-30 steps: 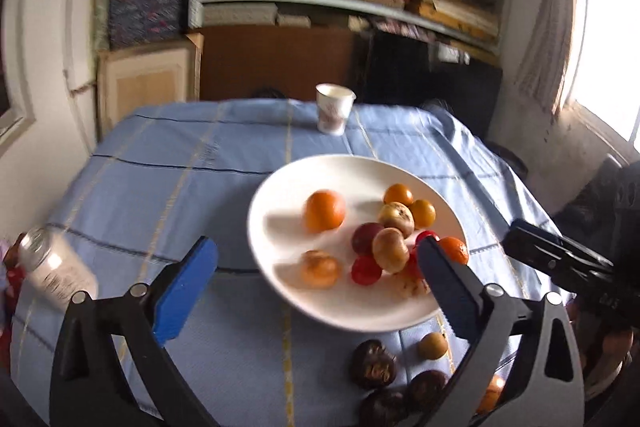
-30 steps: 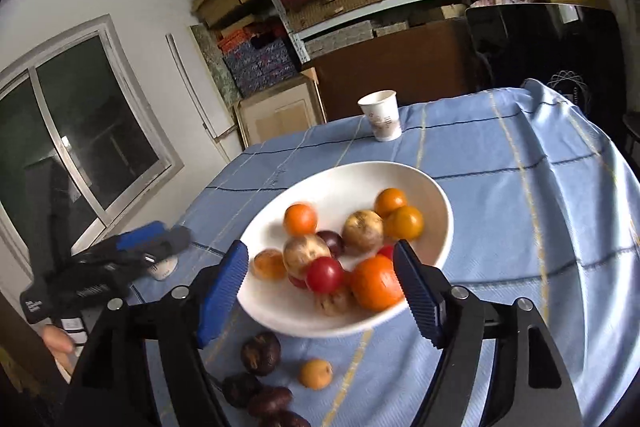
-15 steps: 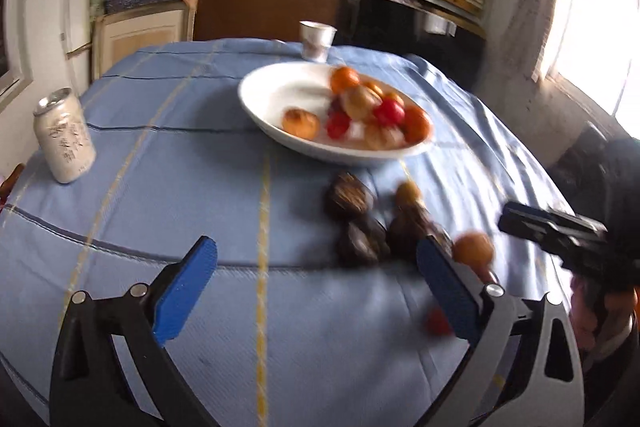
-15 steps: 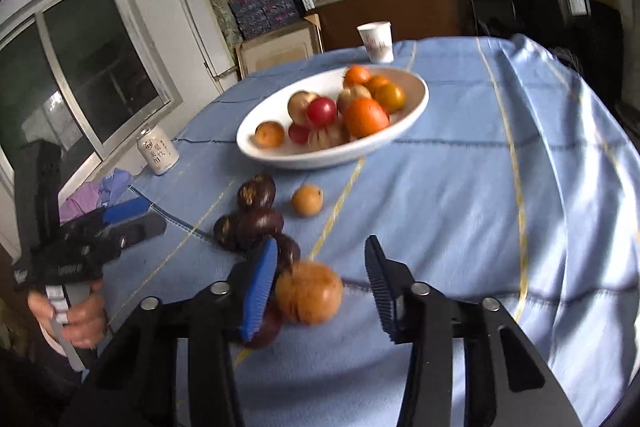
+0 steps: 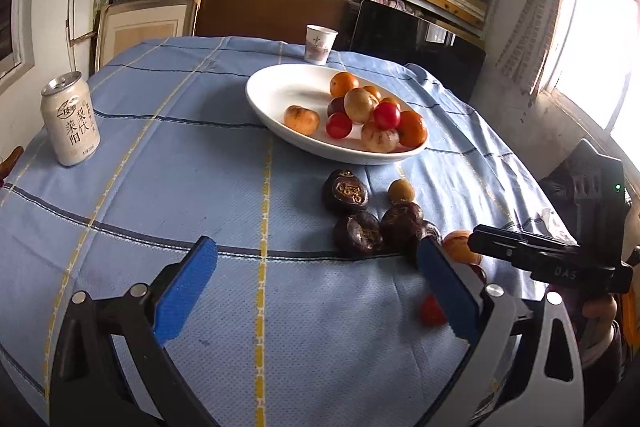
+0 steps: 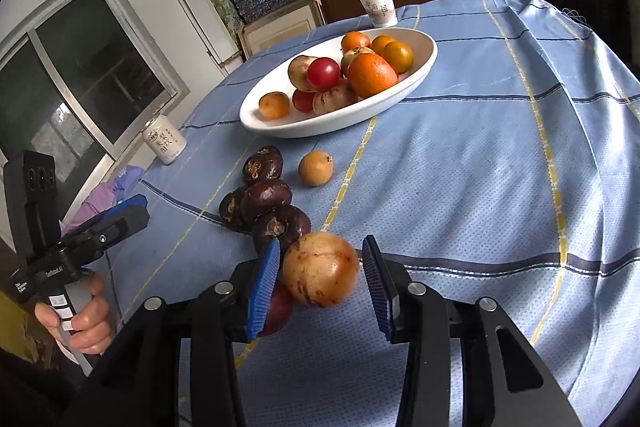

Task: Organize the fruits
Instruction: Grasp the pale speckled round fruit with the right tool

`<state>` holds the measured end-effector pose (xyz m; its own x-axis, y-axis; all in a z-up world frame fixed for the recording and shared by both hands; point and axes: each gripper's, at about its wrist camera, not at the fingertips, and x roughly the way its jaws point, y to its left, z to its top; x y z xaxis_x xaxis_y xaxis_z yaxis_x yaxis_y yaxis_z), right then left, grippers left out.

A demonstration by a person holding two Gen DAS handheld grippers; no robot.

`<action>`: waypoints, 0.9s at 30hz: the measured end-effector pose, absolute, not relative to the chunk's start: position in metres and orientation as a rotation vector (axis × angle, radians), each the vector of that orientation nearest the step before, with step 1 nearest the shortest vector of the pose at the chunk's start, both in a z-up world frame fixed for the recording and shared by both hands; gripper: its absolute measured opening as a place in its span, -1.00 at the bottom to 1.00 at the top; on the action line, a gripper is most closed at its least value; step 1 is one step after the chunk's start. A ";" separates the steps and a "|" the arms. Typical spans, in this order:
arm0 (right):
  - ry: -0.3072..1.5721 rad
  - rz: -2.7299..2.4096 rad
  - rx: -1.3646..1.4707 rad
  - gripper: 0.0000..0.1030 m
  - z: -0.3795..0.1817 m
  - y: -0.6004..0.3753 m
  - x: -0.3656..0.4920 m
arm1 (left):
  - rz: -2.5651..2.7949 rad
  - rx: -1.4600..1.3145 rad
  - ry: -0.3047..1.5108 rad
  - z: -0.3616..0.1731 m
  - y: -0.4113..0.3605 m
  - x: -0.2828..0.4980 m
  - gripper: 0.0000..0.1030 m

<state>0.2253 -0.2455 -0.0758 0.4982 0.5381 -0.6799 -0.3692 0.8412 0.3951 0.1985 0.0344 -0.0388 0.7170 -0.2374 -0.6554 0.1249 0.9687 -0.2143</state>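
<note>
Right gripper (image 6: 320,273), black angular frame, blue ribbed pads, round silver screws, lower middle; left gripper (image 5: 316,287), same black arms and blue pads, white panel lower right; black handle with white lettering, white label, hand (image 6: 80,323) lower left, dark sleeve

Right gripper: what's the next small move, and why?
Probably close the right gripper fully onto the tan round fruit. It sits between the blue fingers, with a sliver of gap showing at the other finger. It lies beside the dark purple fruits, outside the white oval bowl, so it needs a firm grip before lifting.
</note>
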 end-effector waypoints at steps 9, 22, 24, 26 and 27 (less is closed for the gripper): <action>0.920 0.541 0.148 -0.12 -0.079 -0.235 0.224 | -0.178 -0.130 0.764 -0.041 0.030 0.201 0.91; 0.947 0.510 0.122 -0.17 -0.085 -0.227 0.228 | -0.184 -0.113 0.784 -0.043 0.026 0.201 0.91; 0.940 0.508 0.141 -0.18 -0.084 -0.231 0.228 | -0.196 -0.118 0.785 -0.043 0.026 0.201 0.91; 0.911 0.513 0.189 -0.18 -0.080 -0.238 0.227 | -0.229 -0.128 0.778 -0.043 0.027 0.200 0.91; 0.893 0.511 0.204 -0.18 -0.077 -0.241 0.226 | -0.250 -0.129 0.772 -0.042 0.026 0.199 0.91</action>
